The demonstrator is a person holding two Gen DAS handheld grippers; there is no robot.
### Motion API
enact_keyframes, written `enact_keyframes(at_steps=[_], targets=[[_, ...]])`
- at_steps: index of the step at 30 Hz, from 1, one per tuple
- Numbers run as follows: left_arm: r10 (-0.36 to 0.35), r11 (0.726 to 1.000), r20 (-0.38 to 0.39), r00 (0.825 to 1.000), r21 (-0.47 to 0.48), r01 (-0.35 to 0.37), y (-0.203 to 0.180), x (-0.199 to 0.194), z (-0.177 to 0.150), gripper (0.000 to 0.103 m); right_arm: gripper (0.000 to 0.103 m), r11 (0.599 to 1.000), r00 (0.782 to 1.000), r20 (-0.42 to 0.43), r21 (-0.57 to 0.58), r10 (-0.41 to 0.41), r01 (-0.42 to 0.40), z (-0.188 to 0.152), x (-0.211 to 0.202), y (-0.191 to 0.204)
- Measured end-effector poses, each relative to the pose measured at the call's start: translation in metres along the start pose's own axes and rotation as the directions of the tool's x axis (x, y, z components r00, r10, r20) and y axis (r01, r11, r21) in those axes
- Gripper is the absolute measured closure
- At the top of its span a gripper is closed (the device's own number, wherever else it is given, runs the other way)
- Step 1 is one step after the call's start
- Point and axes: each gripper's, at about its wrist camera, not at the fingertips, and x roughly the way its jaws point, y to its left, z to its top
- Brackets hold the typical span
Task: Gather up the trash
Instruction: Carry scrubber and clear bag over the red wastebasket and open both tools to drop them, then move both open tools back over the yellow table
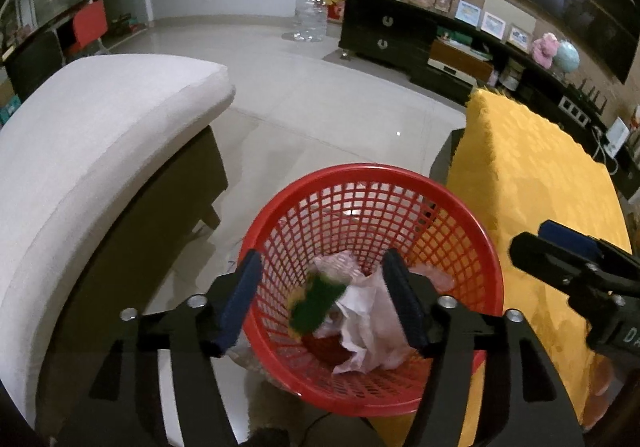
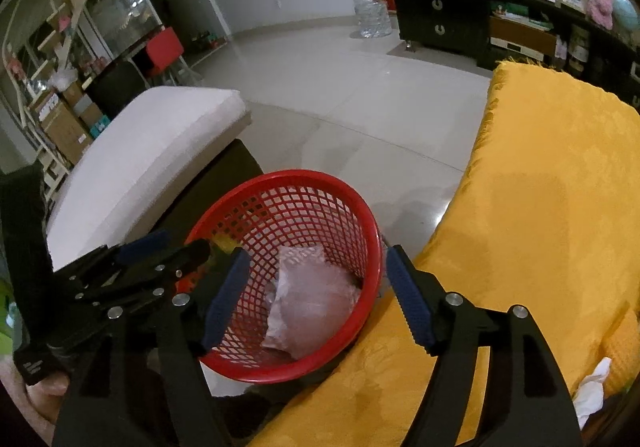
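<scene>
In the left wrist view a green and yellow item (image 1: 318,301) low in the red basket (image 1: 496,287) is motion-blurred, its kind unclear. At the lower right edge of the right wrist view, white crumpled paper (image 2: 592,391) is cut off by the frame.

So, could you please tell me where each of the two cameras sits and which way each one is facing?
Left wrist: sits on the left gripper, looking down into the red basket at a blurred green item and crumpled paper; its own jaws stand open, and the right gripper shows at the right edge.
Right wrist: sits on the right gripper, looking down at the basket and yellow cloth; jaws open, the left gripper at left.
Shared: basket, yellow cloth, white cushion, dark cabinet.
</scene>
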Motion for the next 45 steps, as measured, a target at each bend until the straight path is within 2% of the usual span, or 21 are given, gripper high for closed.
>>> enact_keyframes(at_steps=[7, 14, 20, 25, 29, 35, 40, 45], targets=[[0.004, 1.000, 0.031, 0.999, -0.004, -0.004, -0.003, -0.008, 0.003, 0.029, 0.034, 0.999, 0.999, 0.045, 0.021, -0.027, 0.026, 0.001, -0.016, -0.007], [0.000, 1.000, 0.091, 0.996, 0.031, -0.003, -0.017, -0.022, 0.005, 0.025, 0.034, 0.995, 0.989, 0.109, 0.034, -0.098, 0.095, 0.002, -0.041, -0.019], [-0.038, 0.997, 0.103, 0.994, 0.065, 0.031, -0.035, -0.027, 0.007, 0.025, 0.033, 0.982, 0.968, 0.167, 0.019, -0.188, 0.187, -0.003, -0.073, -0.030], [-0.074, 0.993, 0.112, 0.991, 0.098, 0.063, -0.056, -0.033, 0.006, 0.025, 0.033, 0.965, 0.943, 0.208, 0.094, -0.260, 0.245, -0.009, -0.111, -0.063], [-0.101, 0.988, 0.114, 0.988, 0.130, 0.086, -0.075, -0.036, 0.003, 0.025, 0.033, 0.940, 0.919, 0.226, 0.183, -0.324, 0.287, -0.024, -0.144, -0.095], [-0.136, 0.977, 0.113, 0.984, 0.182, 0.113, -0.102, -0.041, -0.004, 0.025, 0.033, 0.880, 0.881, 0.226, 0.343, -0.415, 0.327, -0.059, -0.185, -0.146], [-0.166, 0.963, 0.102, 0.981, 0.229, 0.139, -0.127, -0.041, -0.011, 0.025, 0.033, 0.843, 0.865, 0.209, 0.413, -0.457, 0.346, -0.085, -0.202, -0.167], [-0.207, 0.942, 0.080, 0.975, 0.287, 0.177, -0.157, -0.040, -0.020, 0.025, 0.033, 0.818, 0.859, 0.186, 0.451, -0.478, 0.358, -0.103, -0.209, -0.177]])
